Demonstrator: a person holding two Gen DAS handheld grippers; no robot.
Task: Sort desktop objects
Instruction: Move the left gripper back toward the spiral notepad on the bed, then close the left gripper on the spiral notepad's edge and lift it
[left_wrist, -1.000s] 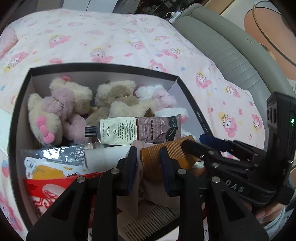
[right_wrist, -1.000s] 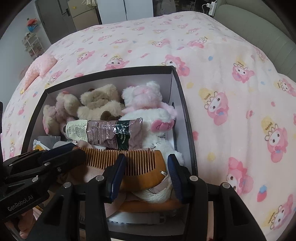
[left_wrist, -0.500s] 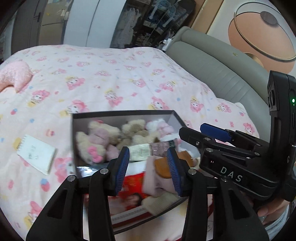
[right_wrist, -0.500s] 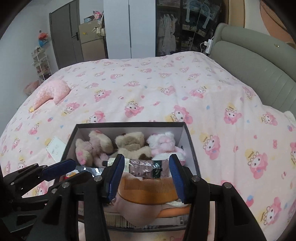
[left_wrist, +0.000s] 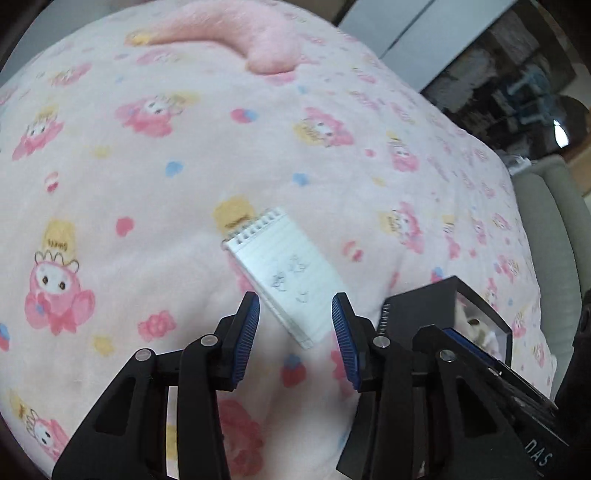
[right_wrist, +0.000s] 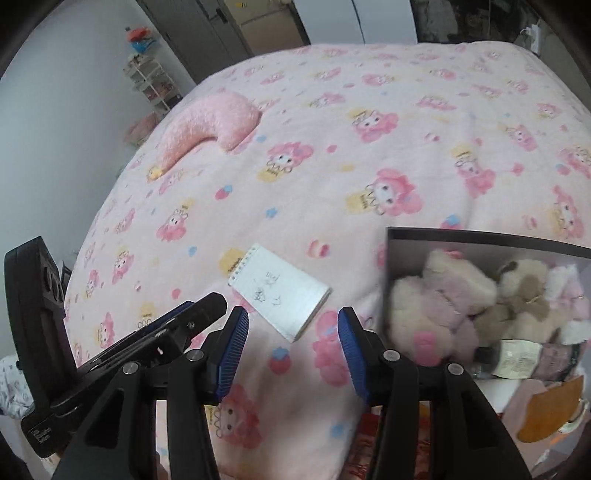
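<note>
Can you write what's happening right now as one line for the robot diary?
left gripper: open, empty, over notepad | right gripper: open, empty | notepad: flat on blanket, outside box

— What couldn't you make out?
— My right tool hid most of the box (left_wrist: 424, 306). The notepad (right_wrist: 282, 293) scribble was too small to read.
— And the box contents?
— Blurred, cut off by the frame edge.

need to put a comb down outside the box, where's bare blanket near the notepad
Bare blanket lies between the notepad and the pink pillow, and left of the notepad. The box is crowded with plush toys and a tube.
</note>
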